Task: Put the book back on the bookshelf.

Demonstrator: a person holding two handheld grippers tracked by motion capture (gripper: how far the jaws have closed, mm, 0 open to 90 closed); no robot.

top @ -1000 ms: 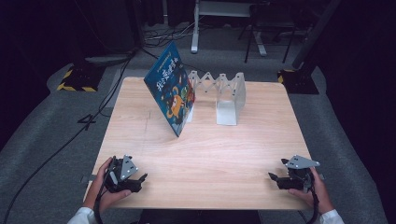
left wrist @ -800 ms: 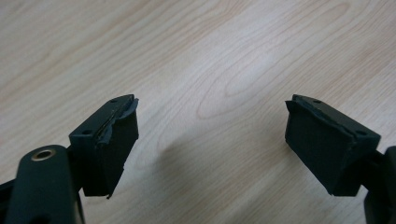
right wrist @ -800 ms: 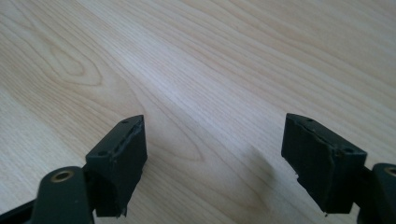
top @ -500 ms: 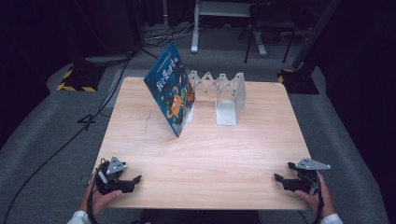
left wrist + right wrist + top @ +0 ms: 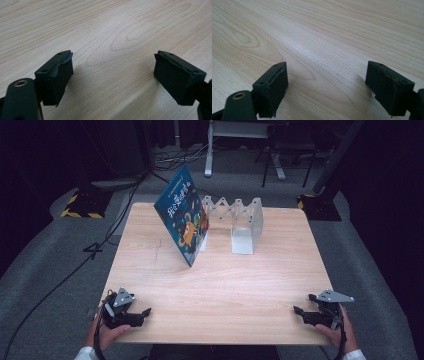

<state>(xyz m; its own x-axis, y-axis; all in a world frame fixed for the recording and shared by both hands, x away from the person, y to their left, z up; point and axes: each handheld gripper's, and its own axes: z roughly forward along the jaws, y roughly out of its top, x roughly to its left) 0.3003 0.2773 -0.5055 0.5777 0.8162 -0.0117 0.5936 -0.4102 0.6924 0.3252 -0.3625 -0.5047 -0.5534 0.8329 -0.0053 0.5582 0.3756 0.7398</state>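
In the high view, the left tongs (image 5: 144, 312) sit at the lower left of the frame, held in the person's left hand (image 5: 107, 332) at the near edge of the table (image 5: 225, 285). Their jaws point toward the middle of the frame and stand wide apart with nothing between them; the left gripper view shows bare wood grain in the gap between the left tongs (image 5: 113, 75).

Up the frame and right of them, in the upper middle, a blue picture book (image 5: 181, 220) stands on its lower edge, tilted back so that its top leans against the left end of a white folding book rack (image 5: 240, 220). The rack's zigzag back runs rightward to a tall end plate, and one slot beside that plate is open. Book and rack are well apart from both tongs, across the bare wood.

At the lower right, the right tongs (image 5: 299, 311) rest in the right hand (image 5: 342, 332), jaws aimed toward the middle of the frame. They have just been opening and now stand wide, holding nothing; the right gripper view shows plain table between the right tongs (image 5: 327, 80).
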